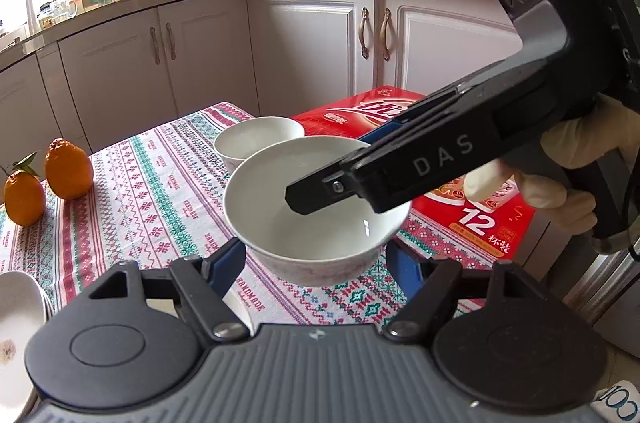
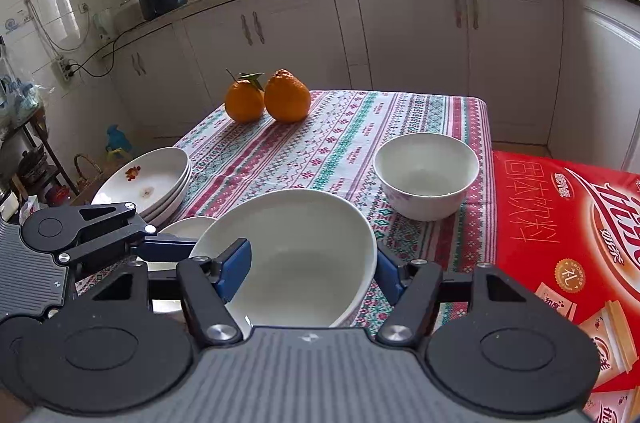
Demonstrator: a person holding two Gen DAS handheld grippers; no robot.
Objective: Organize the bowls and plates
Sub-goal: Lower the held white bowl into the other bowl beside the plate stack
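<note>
A white bowl (image 1: 316, 211) (image 2: 296, 255) is held above the patterned tablecloth (image 1: 160, 191). My right gripper (image 1: 320, 191) (image 2: 316, 263) has one finger inside the bowl and one outside, clamped on its rim. My left gripper (image 1: 316, 259) is open, its blue pads on either side of the same bowl, and shows at the left of the right wrist view (image 2: 160, 247). A second white bowl (image 1: 256, 139) (image 2: 426, 175) stands on the table behind. A stack of white plates (image 2: 148, 183) (image 1: 16, 323) sits at the table's left edge.
Two oranges (image 2: 268, 99) (image 1: 48, 179) sit at the far side of the table. A red carton (image 2: 568, 243) (image 1: 472, 215) lies at the right edge. A small white dish (image 2: 184, 227) lies under the left gripper. Kitchen cabinets (image 2: 420, 35) stand beyond.
</note>
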